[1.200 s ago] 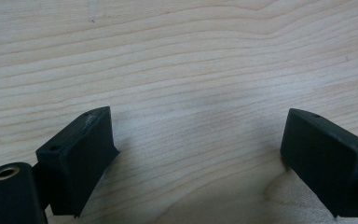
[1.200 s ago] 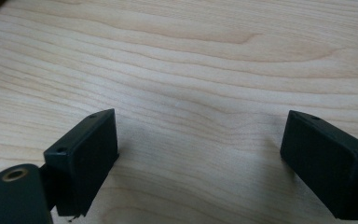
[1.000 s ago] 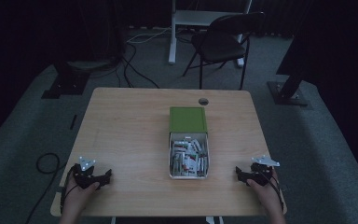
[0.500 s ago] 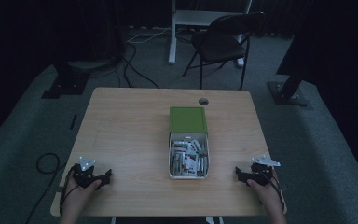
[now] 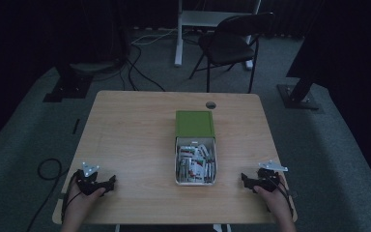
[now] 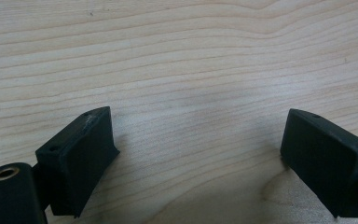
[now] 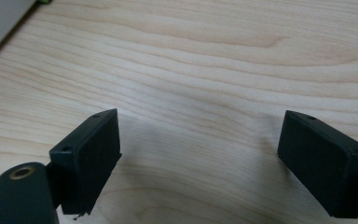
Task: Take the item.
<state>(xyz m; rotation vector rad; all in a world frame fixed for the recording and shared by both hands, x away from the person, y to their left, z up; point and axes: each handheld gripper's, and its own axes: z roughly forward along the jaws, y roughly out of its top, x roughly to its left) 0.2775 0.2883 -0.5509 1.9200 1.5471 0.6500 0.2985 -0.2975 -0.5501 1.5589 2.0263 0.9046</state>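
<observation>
Basically, left hand-held gripper sat on the table near its front left corner, jaws spread wide, nothing between them. Right hand-held gripper mirrored it at front right, also spread and empty. Between them, well apart from both, lay the open box of packets, green lid touching its far end.

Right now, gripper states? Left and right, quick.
Left gripper: open, holding nothing, low over the table.
Right gripper: open, holding nothing, beside the box.
</observation>
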